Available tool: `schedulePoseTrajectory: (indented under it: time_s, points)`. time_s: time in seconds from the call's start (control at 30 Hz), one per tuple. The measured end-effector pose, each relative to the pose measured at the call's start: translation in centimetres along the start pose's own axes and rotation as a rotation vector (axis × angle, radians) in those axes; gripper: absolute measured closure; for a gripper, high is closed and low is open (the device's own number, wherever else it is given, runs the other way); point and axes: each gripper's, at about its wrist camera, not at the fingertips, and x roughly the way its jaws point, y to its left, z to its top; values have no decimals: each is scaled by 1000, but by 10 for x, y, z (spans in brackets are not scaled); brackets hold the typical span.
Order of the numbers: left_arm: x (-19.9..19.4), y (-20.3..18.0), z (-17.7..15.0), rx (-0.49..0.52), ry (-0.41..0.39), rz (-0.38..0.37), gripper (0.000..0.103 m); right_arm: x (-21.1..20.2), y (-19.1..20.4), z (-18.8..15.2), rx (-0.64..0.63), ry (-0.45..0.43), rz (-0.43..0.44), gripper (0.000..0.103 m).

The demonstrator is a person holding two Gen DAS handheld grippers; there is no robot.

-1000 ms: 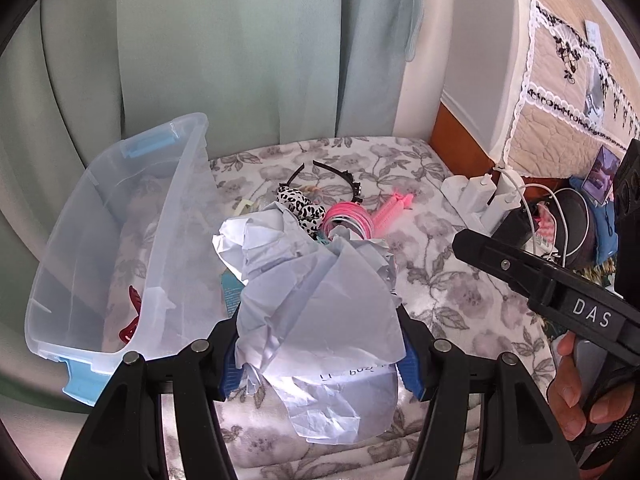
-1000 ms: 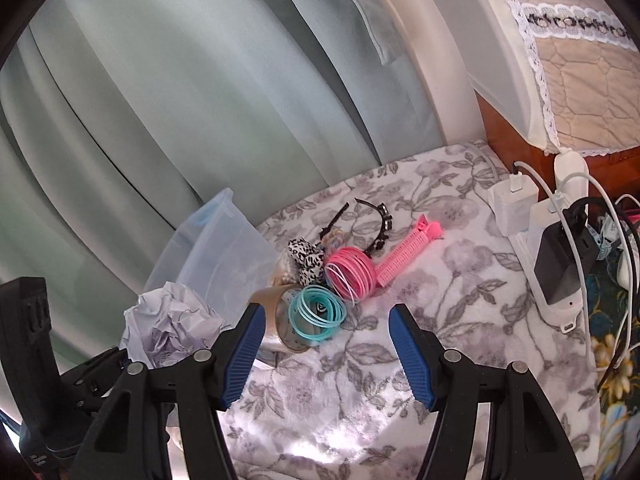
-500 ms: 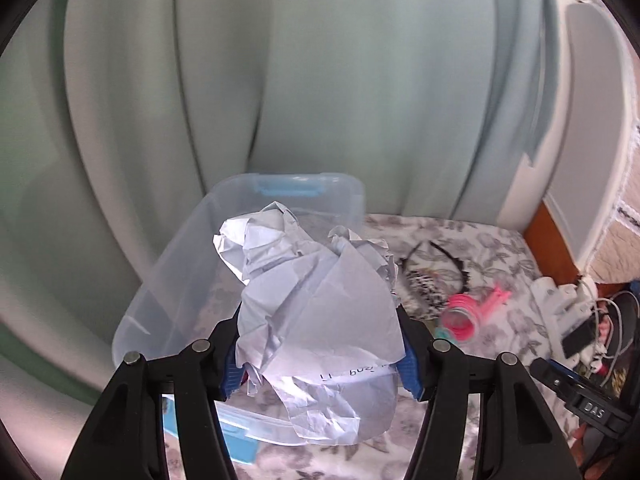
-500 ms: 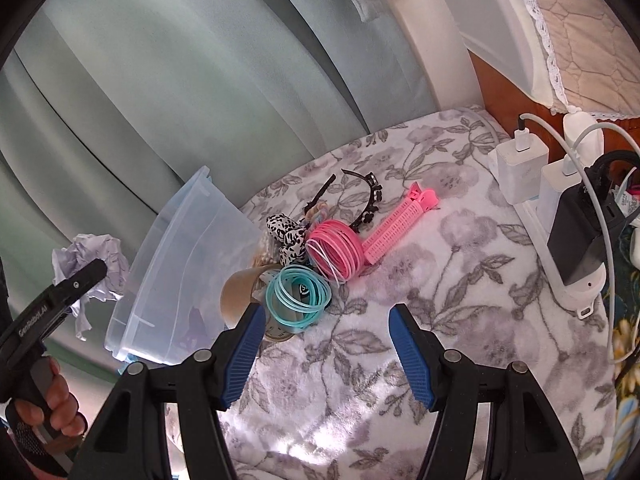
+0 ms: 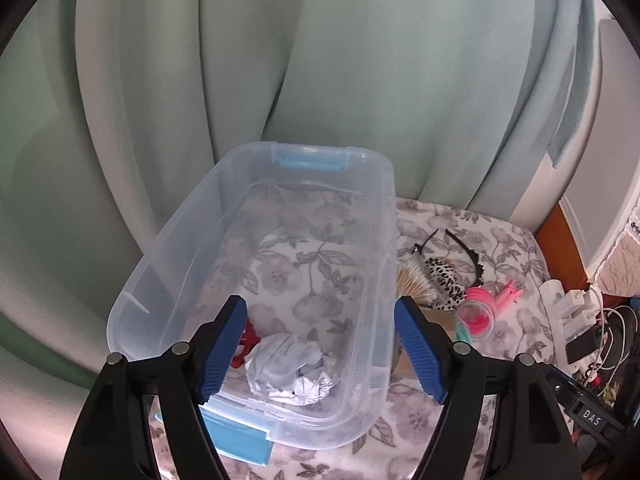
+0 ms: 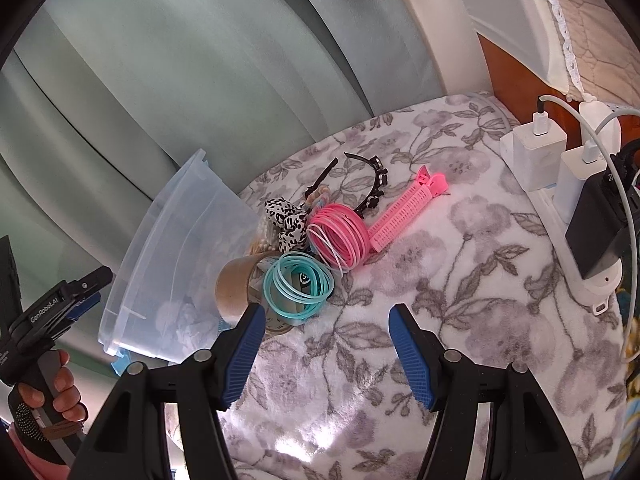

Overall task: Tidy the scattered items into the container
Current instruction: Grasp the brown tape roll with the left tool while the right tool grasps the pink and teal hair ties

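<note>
At the left, the clear container sits on the flower-patterned bed, with the crumpled paper lying inside, below the left gripper; its jaws are opening with nothing between them. To the right, the scattered pile lies just beside the container wall. The teal bangles sit directly ahead of the right gripper, slightly left of its centre line; it stands wide and empty. It is the nearer hand, I judge. The pink hair roller lies further off, its long axis slanting up to the right.
</note>
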Motion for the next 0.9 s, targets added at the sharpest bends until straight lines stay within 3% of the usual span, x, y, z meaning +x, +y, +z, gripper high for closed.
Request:
schedulePoseTrajectory:
  time_s: [0.1,0.27,0.4,0.53,0.7,0.9]
  points:
    - [-9,-20,3,48,-30,-62,26,1,0,1,-8,2,-5,36]
    - [-9,-65,-2,120,-15,-180,26,1,2,9,-19,-7,-21,36]
    - [4,-102,-10,173,52,-252,26,1,3,20,-38,-26,-34,36]
    - [31,-120,-27,181,146,-232,27,4,0,25,-59,-23,-54,35]
    - [56,-120,-40,175,190,-148,28,16,-9,25,-64,8,-56,35]
    - [88,-108,-46,134,243,-28,43,39,-9,27,-90,42,-46,35]
